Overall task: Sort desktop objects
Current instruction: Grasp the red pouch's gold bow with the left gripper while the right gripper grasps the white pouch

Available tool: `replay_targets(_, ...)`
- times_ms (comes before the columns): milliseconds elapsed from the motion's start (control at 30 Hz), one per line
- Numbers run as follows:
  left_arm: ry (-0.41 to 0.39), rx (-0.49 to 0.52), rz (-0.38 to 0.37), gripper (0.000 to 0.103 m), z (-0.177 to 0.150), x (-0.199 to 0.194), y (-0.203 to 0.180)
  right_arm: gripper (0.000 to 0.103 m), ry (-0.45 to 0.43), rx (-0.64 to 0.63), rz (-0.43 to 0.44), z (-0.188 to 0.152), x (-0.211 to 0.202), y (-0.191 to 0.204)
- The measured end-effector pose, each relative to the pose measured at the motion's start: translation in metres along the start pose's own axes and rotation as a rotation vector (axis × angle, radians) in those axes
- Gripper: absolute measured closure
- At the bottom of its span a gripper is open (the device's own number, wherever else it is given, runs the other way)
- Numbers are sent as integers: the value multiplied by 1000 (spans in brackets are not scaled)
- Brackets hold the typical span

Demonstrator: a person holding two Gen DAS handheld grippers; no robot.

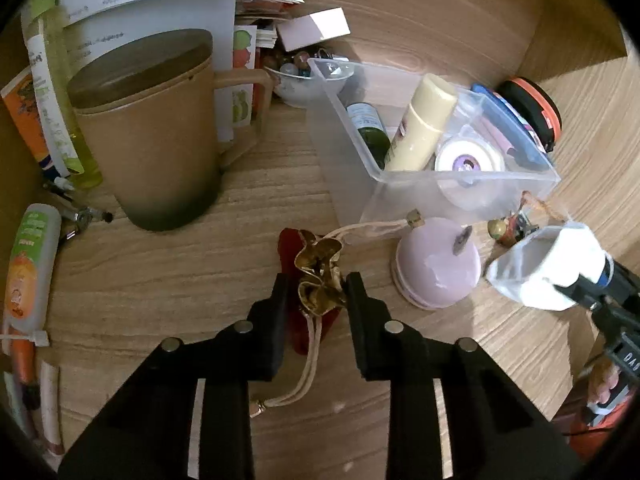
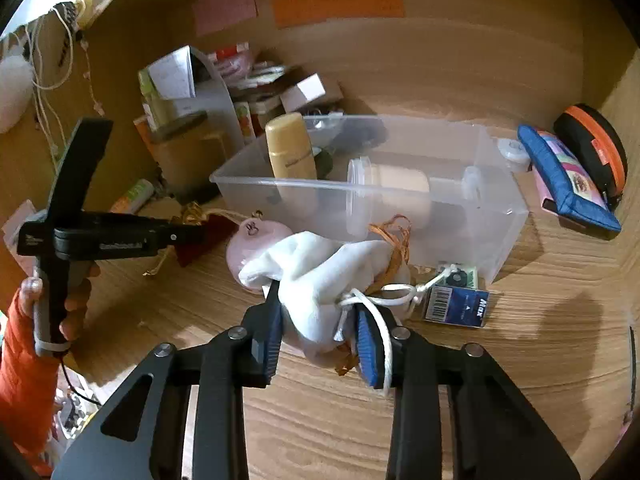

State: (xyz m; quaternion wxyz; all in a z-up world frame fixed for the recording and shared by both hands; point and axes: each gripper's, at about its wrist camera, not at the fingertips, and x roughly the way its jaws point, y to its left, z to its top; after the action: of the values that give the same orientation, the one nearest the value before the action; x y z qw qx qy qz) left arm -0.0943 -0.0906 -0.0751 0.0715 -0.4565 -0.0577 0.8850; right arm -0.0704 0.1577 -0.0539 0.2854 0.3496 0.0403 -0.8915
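Observation:
My left gripper [image 1: 316, 284] is closed around the gold ruffled neck of a dark red drawstring pouch [image 1: 318, 276] lying on the wooden desk; its cream cords trail toward me. My right gripper [image 2: 318, 316] is shut on a white drawstring pouch [image 2: 320, 276] and holds it above the desk in front of the clear plastic bin [image 2: 504, 236]. The white pouch also shows in the left wrist view [image 1: 548, 268]. The bin [image 1: 344, 132] holds a cream bottle [image 1: 420, 124], a dark green bottle and a round white jar. A round lilac case [image 1: 436, 264] lies beside the red pouch.
A brown lidded mug [image 1: 148, 128] stands at left with tubes and pens around it. A small blue box [image 2: 456, 304] lies by the bin. A blue pencil case [image 2: 568, 184] and an orange-black round case [image 2: 596, 152] sit at right. Papers and boxes crowd the back.

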Motion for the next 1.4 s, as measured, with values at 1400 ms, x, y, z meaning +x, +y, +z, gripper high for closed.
replay_targets(1400, -292, 33, -97, 80, 56, -98, -69, 78, -196, -30, -15, 64, -67, -29)
